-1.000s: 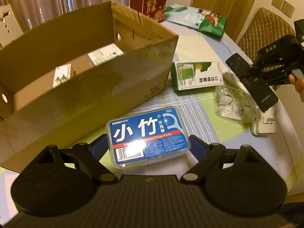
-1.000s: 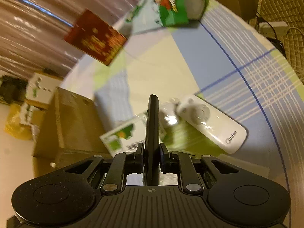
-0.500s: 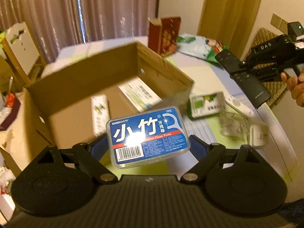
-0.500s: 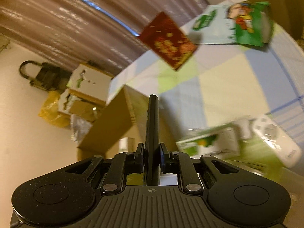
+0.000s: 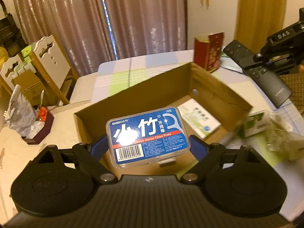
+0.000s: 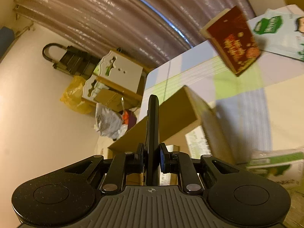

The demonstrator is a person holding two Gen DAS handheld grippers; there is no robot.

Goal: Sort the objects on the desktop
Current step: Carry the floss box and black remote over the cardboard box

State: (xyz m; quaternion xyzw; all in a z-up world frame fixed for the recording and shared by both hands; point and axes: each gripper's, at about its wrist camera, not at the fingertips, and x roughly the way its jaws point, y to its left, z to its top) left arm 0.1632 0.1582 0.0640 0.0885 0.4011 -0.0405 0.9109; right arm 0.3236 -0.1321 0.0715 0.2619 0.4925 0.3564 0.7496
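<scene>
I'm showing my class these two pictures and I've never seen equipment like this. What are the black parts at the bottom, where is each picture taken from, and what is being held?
There is no robot here. A person holds a two-fingered tool in each hand, and a wide-angle camera on each tool looks forward along its fingers. The black shapes at the bottom are the tools themselves.

In the left camera's picture, the left hand-held gripper clamps a blue box of dental floss picks above an open cardboard box on the table. A white packet already lies inside the box. At the right edge you can see the other tool with its load.

In the right camera's picture, the right hand-held gripper is shut on a black remote control, seen edge-on. A red carton stands further back on the table.
</scene>
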